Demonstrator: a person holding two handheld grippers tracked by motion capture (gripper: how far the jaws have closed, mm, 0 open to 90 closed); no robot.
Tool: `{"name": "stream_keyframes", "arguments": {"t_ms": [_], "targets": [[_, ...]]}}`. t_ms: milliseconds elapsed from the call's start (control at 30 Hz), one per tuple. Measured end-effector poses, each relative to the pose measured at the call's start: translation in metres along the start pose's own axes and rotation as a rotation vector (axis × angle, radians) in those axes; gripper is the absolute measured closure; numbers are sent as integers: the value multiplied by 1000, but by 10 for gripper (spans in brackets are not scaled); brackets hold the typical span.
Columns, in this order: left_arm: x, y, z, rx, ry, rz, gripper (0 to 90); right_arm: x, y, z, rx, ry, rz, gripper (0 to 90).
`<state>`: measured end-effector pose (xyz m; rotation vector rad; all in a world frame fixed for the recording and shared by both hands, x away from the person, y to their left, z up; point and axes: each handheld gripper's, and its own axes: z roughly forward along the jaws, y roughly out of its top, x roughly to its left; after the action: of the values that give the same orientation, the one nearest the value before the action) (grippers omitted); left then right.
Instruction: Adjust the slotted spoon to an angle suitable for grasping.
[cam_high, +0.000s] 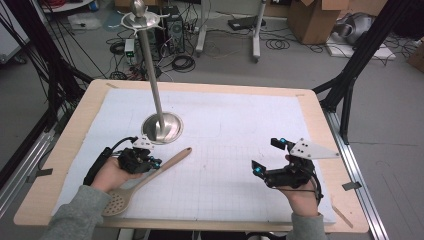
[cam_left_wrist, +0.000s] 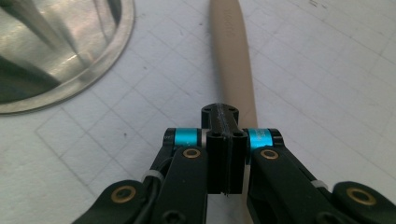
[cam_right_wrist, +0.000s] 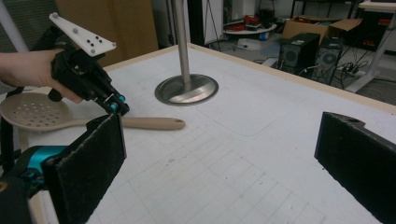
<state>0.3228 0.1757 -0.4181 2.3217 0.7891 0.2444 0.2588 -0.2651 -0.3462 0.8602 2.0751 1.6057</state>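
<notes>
On the white gridded worktop (cam_high: 240, 150), the beige slotted wooden spoon (cam_high: 150, 177) lies flat, light, stiff; left tongs (cam_left_wrist: 223, 122) pinch its handle mid-length, right tongs (cam_right_wrist: 224, 154) gape wide, empty.

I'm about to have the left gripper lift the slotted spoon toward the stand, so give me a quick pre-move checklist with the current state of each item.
1. Left gripper over the spoon handle: ok, it sits above the handle of the slotted spoon.
2. Left jaws closed: ok, they meet in the left gripper view.
3. Handle actually clamped: cannot tell; the handle runs on beyond the shut jaws, and contact is hidden.
4. Spoon bowl free: ok, it lies flat on the white mat.
5. Metal stand upright: ok, its base sits beside the handle, apart from it.
6. Right gripper out of the way: ok, open, holding nothing, well off to the right.
</notes>
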Motion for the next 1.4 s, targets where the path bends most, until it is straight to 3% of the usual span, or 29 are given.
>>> {"name": "stream_keyframes", "arguments": {"t_ms": [200,400,567,867,1100,1400], "targets": [[-4,2,1,3,-15,42,895,0,-1,1,9,-1,3,9],[-4,3,4,1,-64,79,895,0,0,0,5,0,1,9],[-5,5,9,22,-111,140,894,0,-1,0,8,-3,6,9],[-18,8,11,22,-164,228,894,-1,-2,1,14,-5,3,9],[-14,8,9,17,-113,191,886,0,-2,1,14,-5,3,9],[-8,4,-14,-58,-86,146,894,-1,-3,1,17,-8,3,9]]}}
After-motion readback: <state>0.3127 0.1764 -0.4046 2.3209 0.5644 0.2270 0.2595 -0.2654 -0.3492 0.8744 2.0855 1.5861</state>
